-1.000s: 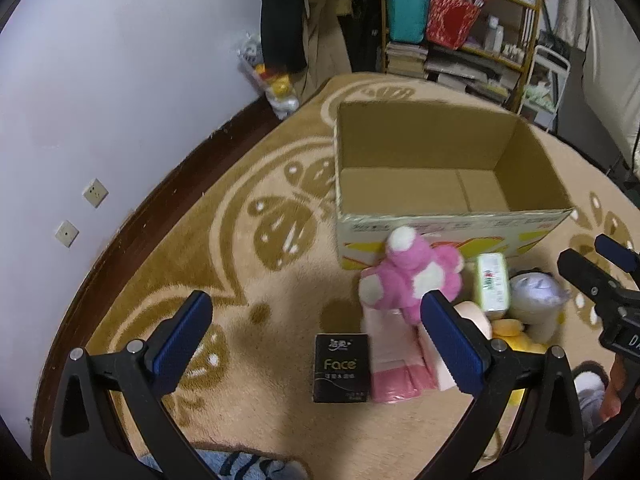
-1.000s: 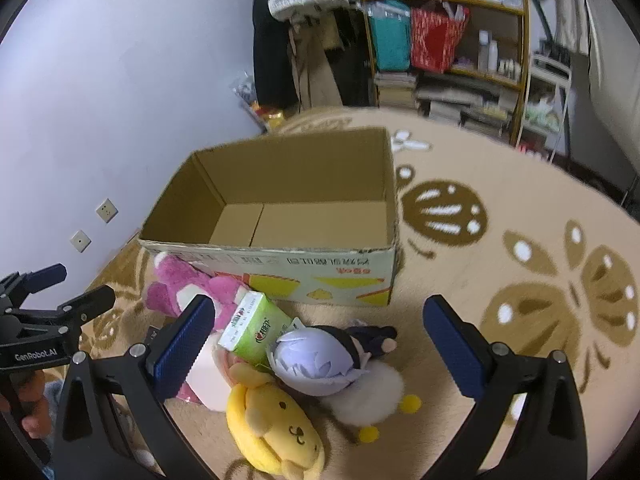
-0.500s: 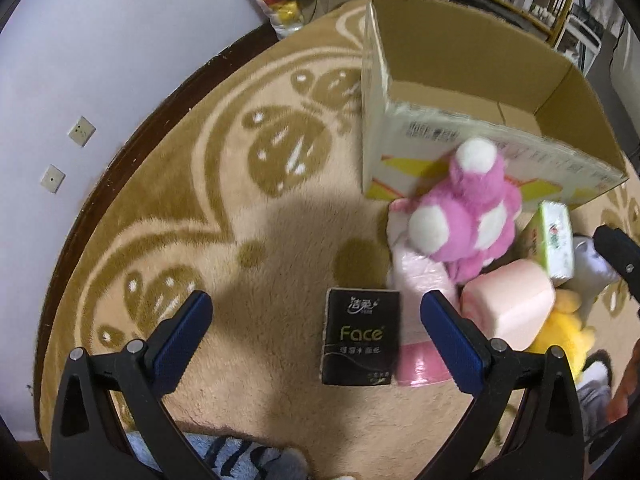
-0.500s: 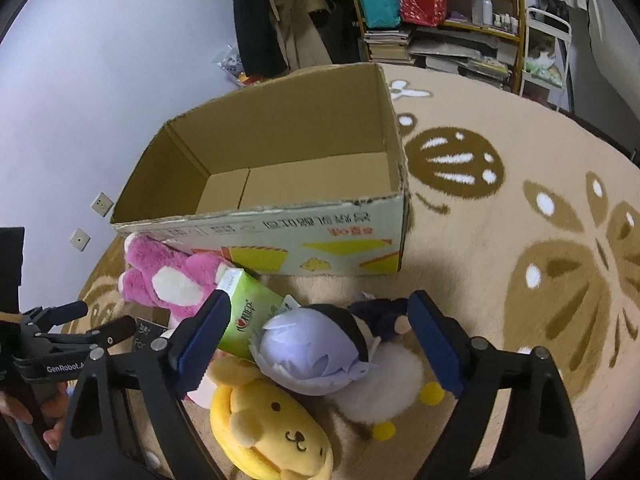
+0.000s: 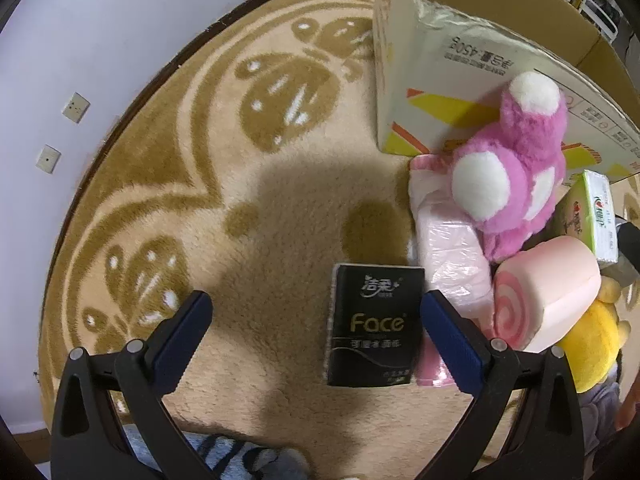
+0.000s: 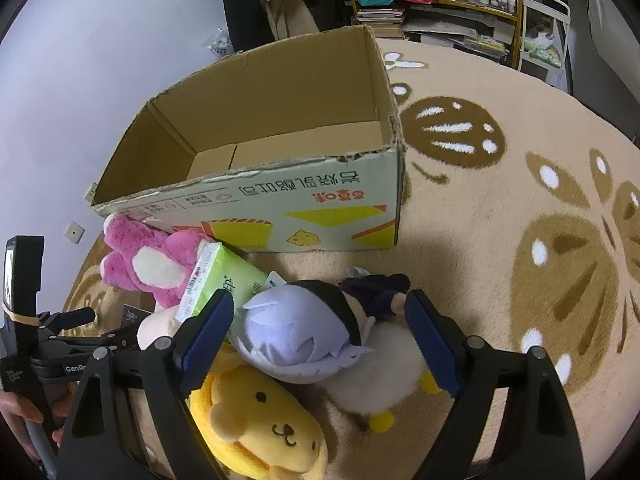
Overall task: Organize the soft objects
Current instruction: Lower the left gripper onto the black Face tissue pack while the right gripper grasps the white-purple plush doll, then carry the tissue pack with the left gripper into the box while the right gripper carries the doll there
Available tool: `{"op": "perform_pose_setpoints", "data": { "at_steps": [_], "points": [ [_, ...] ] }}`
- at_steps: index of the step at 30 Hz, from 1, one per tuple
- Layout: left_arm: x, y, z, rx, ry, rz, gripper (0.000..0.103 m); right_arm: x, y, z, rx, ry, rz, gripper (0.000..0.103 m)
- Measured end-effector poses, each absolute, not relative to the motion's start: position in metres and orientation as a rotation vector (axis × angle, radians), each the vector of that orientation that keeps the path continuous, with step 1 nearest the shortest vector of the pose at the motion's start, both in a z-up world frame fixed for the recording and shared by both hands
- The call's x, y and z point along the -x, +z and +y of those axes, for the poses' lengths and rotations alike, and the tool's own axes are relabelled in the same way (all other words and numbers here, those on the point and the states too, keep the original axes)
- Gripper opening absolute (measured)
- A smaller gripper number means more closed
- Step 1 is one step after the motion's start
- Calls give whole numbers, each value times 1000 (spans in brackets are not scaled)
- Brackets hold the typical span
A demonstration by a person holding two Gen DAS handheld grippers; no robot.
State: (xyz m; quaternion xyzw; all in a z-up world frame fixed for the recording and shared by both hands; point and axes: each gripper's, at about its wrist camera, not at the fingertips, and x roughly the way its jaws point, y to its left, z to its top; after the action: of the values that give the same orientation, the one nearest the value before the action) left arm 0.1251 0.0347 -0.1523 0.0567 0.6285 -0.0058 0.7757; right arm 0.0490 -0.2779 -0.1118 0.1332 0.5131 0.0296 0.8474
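Observation:
In the left wrist view my left gripper (image 5: 316,340) stands open, pointing steeply down at the carpet. A black "Face" tissue pack (image 5: 374,328) lies between its fingers, close to the right one. Beside it are a pink wrapped tissue pack (image 5: 452,260), a pink plush (image 5: 516,184) and a pink roll-cake plush (image 5: 548,296). In the right wrist view my right gripper (image 6: 320,336) straddles a lavender-haired doll (image 6: 304,328). Its jaws are closing and the pads do not press on the doll. A yellow plush dog (image 6: 260,420) and a green tissue pack (image 6: 224,280) lie next to the doll.
An open cardboard box (image 6: 280,200) stands on the patterned carpet (image 6: 520,200) just behind the pile. Shelves (image 6: 440,0) with books and bags line the back. Wall sockets (image 5: 76,106) mark the wall at left. A striped cloth (image 5: 224,456) lies under the left gripper.
Both grippers sank toward the floor. The left one tipped down over the black tissue pack. The right one's jaws narrowed around the lavender-haired doll.

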Motion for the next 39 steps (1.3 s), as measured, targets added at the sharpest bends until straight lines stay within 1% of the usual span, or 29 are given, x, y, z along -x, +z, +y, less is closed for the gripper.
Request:
{"op": "perform_pose_setpoints", "data": {
  "at_steps": [3, 8, 15, 19, 21, 22, 23, 24, 25, 26, 27, 29, 34, 39],
  "points": [
    [-126, -157, 34, -131, -12, 1377, 103, -49, -114, -279, -288, 64, 1088, 91],
    [-128, -160, 37, -118, -9, 1389, 103, -52, -130, -275, -283, 72, 1156, 91],
    [-128, -165, 36, -149, 0, 1390, 103, -56, -138, -274, -284, 63, 1180, 90],
    [-123, -181, 29, -204, 24, 1439, 102, -58, -140, -274, -271, 58, 1177, 90],
    [-121, -181, 25, -210, 12, 1426, 97, -58, -140, -273, -263, 57, 1173, 90],
    [-121, -179, 24, -203, 0, 1423, 90, -58, -140, -273, -259, 56, 1169, 89],
    [-120, -179, 22, -195, -19, 1421, 83, -58, -140, -273, -256, 58, 1164, 83],
    [-119, -179, 21, -195, -29, 1419, 81, -57, -138, -271, -255, 66, 1160, 76],
    [-118, -178, 19, -199, -36, 1415, 76, -57, -137, -270, -249, 73, 1151, 73],
    [-118, -178, 17, -199, -46, 1412, 66, -56, -134, -271, -245, 78, 1146, 67],
    [-117, -177, 16, -193, -60, 1409, 62, -56, -131, -268, -242, 88, 1140, 66],
    [-115, -170, 15, -197, -67, 1398, 46, -57, -129, -265, -225, 89, 1135, 64],
    [-115, -160, 11, -206, -60, 1357, 45, -54, -118, -264, -219, 80, 1085, 63],
    [-116, -143, 19, -213, -47, 1297, 45, -40, -105, -274, -320, 98, 1044, 63]
  ]
}}
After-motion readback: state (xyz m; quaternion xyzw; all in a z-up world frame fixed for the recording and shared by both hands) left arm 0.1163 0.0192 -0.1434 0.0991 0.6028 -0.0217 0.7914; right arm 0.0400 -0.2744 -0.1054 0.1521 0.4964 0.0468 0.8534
